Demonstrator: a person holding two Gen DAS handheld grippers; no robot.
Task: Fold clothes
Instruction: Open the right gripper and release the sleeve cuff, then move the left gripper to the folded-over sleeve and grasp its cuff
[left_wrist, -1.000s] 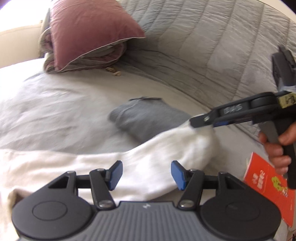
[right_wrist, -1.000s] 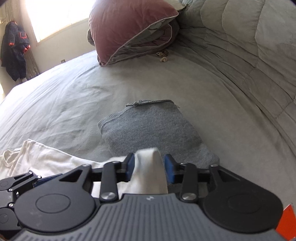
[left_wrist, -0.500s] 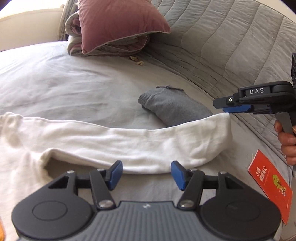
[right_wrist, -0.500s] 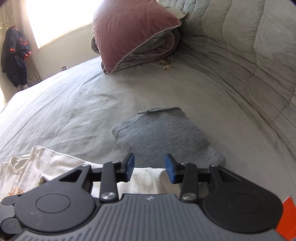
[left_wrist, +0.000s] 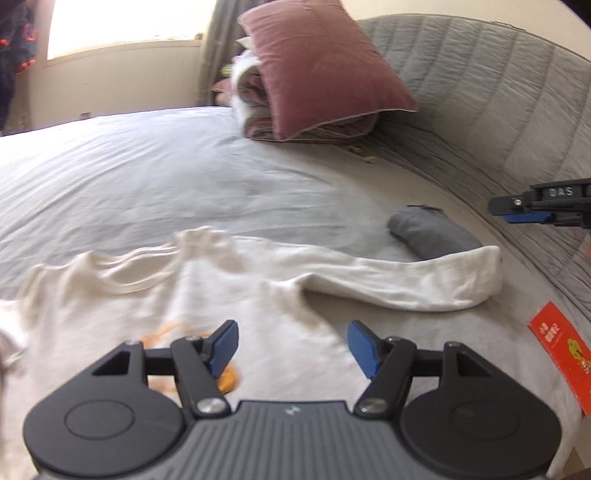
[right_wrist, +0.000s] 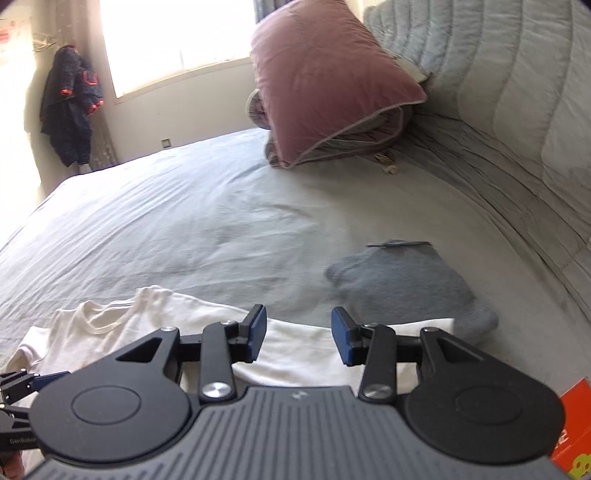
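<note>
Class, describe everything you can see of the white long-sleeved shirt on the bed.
The white long-sleeved shirt, soft cotton-like knit, lies spread and wrinkled on the grey bedsheet. It has a ribbed round neckline and an orange print partly hidden behind the left gripper. One sleeve stretches out sideways, its cuff end resting against the folded grey garment. Neither gripper holds it.

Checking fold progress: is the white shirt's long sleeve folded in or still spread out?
Spread out. The sleeve stretches sideways from the white shirt across the bed, its cuff lying over the folded grey garment.
</note>
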